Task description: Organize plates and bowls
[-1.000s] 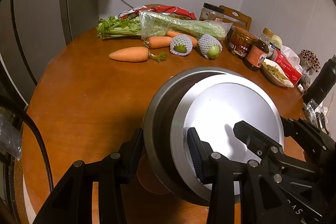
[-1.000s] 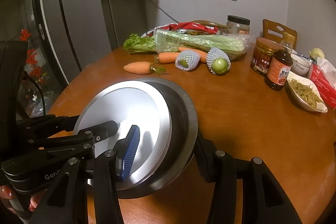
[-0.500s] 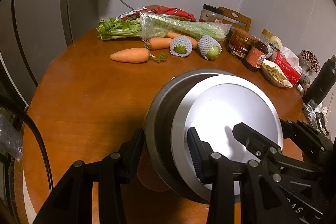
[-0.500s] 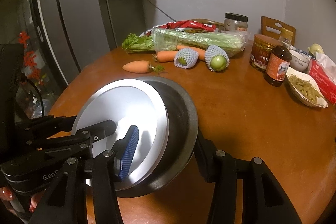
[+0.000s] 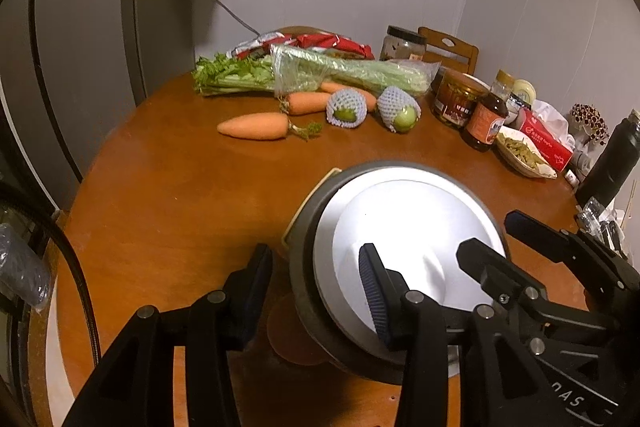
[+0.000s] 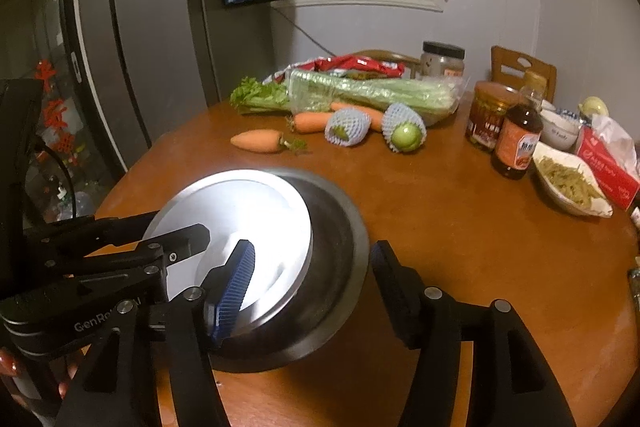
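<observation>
A stack of dishes sits near the front of the round wooden table: a dark grey bowl (image 5: pixel 304 267) (image 6: pixel 336 259) with a white plate (image 5: pixel 408 227) (image 6: pixel 248 219) nested inside. A tan rim (image 5: pixel 316 187) shows under the far side. My left gripper (image 5: pixel 316 287) straddles the bowl's left rim, fingers open and apart from it. My right gripper (image 6: pixel 312 279) straddles the right rim, also open. Each gripper shows in the other's view.
At the back of the table (image 5: pixel 160 195) lie celery (image 5: pixel 320 75), carrots (image 5: pixel 256 126) and netted green fruits (image 5: pixel 346 109). Jars, a sauce bottle (image 6: pixel 516 143), a dish of greens (image 6: pixel 568 183), a red box and a black flask (image 5: pixel 612 163) stand at the right. A fridge stands left.
Both grippers have opened a little wider around the bowl's rim and tilted upward. The stack stays on the table.
</observation>
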Demonstrator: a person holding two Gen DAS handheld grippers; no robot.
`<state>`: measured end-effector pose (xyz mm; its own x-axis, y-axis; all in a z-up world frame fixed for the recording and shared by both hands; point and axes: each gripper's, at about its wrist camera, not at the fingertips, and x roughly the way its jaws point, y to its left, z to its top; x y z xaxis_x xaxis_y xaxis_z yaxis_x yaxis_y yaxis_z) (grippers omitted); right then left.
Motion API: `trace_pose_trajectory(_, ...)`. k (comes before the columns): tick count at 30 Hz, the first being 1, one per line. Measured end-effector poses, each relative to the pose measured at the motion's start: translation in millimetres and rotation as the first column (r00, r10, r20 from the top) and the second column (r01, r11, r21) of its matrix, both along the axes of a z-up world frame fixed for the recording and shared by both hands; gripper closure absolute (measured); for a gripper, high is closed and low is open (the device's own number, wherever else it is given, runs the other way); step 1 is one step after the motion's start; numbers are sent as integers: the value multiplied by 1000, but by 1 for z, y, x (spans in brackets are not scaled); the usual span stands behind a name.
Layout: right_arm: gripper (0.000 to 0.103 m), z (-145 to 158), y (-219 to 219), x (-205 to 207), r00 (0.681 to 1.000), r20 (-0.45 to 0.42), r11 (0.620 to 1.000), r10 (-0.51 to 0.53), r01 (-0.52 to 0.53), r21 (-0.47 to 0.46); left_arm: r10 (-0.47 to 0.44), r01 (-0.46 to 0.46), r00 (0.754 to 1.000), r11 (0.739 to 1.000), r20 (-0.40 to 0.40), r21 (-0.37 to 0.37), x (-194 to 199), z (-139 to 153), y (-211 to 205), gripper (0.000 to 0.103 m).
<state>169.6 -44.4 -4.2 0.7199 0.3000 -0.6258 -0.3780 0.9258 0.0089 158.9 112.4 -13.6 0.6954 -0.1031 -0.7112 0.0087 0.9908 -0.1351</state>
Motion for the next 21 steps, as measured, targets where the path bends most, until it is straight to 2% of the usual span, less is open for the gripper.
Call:
trace_pose_trajectory(13, 39, 23, -10, -41, 998, 64, 1000, 6, -6, 9, 45, -50, 996, 996, 72, 76, -52, 24, -7, 54)
trace_pose_trajectory(21, 36, 11, -17, -79, 999, 40, 999, 14, -13, -32, 77, -84, 995, 988, 58, 127, -103, 18, -18, 50)
